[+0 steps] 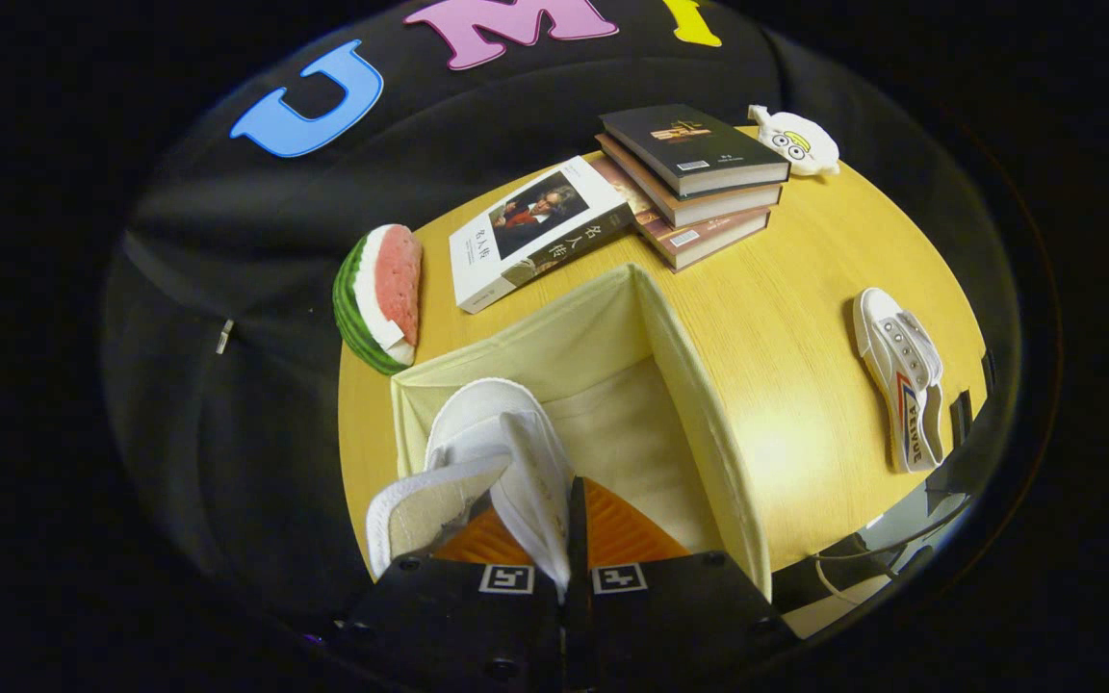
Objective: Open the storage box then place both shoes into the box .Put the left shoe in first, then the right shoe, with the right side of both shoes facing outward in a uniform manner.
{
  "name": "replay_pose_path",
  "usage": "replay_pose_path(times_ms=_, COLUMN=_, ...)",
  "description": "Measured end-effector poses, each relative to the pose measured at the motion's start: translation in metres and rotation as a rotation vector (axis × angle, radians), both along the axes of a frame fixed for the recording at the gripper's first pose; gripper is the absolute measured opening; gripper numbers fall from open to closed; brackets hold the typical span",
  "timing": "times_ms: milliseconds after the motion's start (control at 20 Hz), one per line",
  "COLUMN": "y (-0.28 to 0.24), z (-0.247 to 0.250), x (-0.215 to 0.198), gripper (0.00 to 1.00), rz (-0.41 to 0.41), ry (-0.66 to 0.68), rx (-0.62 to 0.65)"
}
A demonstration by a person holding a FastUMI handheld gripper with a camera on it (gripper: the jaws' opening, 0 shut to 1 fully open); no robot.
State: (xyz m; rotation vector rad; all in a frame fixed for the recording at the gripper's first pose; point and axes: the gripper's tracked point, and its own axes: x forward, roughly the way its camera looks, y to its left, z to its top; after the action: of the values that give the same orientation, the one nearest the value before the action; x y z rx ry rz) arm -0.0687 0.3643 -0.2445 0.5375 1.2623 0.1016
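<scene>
My gripper (554, 525) is shut on a white shoe (497, 452): both orange fingers (627, 534) pinch its upper edge. The shoe hangs toe-forward over the open cream fabric storage box (699, 385), whose inside shows beyond the fingers. A second white shoe (901, 375) with a red and blue stripe lies on its side on the yellow table (795, 289), to the right of the box and apart from it.
Beyond the box lie a white-covered book (535, 231) and a stack of three books (694, 183). A watermelon-slice toy (379, 296) sits left of the box at the table's edge. A small white plush toy (800, 140) rests behind the stack.
</scene>
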Motion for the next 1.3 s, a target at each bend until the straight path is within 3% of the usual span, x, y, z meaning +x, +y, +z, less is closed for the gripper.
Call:
replay_pose_path(times_ms=200, y=0.009, z=-0.017, x=0.003, gripper=0.08, rz=-0.037, ry=0.033, rx=-0.005)
replay_pose_path(times_ms=300, y=0.029, z=-0.018, x=0.001, gripper=0.10, rz=-0.022, ry=0.035, rx=0.068)
replay_pose_path(times_ms=400, y=0.049, z=-0.014, x=-0.006, gripper=0.55, rz=0.047, ry=0.056, rx=0.176)
replay_pose_path(times_ms=500, y=0.043, z=-0.010, x=-0.013, gripper=0.99, rz=0.073, ry=0.045, rx=0.196)
replay_pose_path(times_ms=900, y=-0.001, z=0.044, x=-0.005, gripper=0.99, rz=0.137, ry=-0.109, rx=0.276)
replay_pose_path(times_ms=1150, y=-0.083, z=0.091, x=0.011, gripper=0.99, rz=0.142, ry=-0.324, rx=0.246)
replay_pose_path(times_ms=1300, y=-0.152, z=0.082, x=0.017, gripper=0.99, rz=0.138, ry=-0.421, rx=0.135)
